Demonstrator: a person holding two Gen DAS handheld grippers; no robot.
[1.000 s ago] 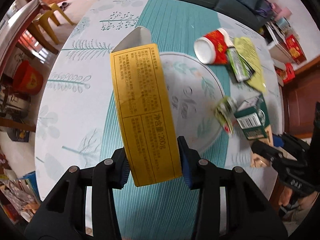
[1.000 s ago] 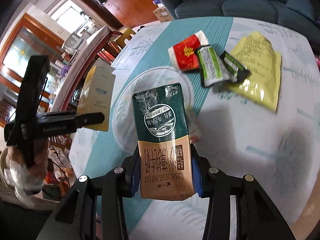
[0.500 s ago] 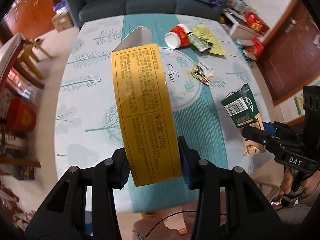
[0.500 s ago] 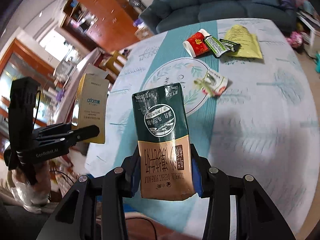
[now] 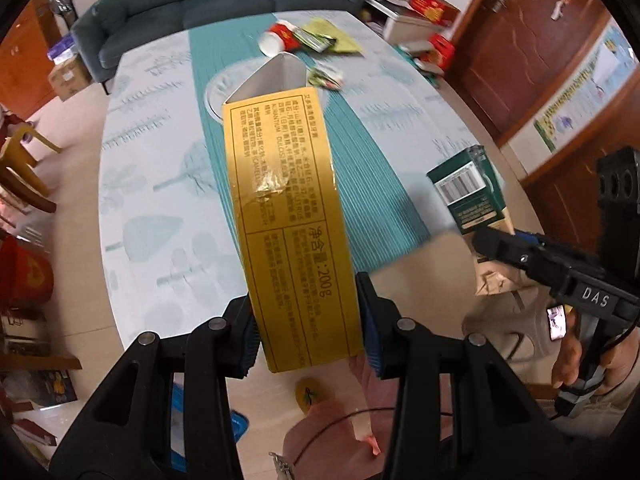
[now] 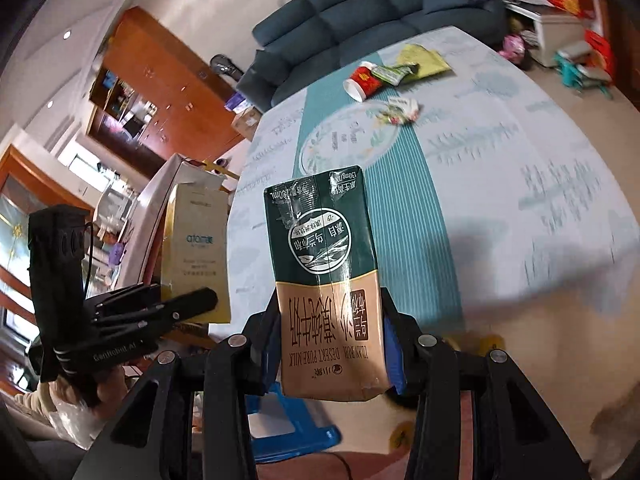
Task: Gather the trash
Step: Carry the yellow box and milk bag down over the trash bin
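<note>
My left gripper [image 5: 306, 322] is shut on a long yellow box [image 5: 286, 216] with an open far flap, held off the near edge of the table [image 5: 160, 208]. My right gripper [image 6: 330, 346] is shut on a green and tan milk carton [image 6: 326, 276], also held off the near edge. The carton shows in the left wrist view [image 5: 468, 194], the yellow box in the right wrist view [image 6: 196, 248]. On the far part of the table lie a red paper cup [image 6: 362, 80], green wrappers [image 6: 394, 72], a yellow-green pouch [image 6: 422, 58] and a crumpled wrapper [image 6: 402, 108].
A dark blue sofa [image 6: 360, 12] stands beyond the table. A blue stool [image 6: 296, 428] is on the floor below the grippers. Boxes and clutter [image 5: 424, 24] lie on the floor at the right, yellow chairs [image 5: 20, 152] at the left.
Both grippers have pulled back and up from the table with their items still held; the table now lies farther away and the floor and stool show below.
</note>
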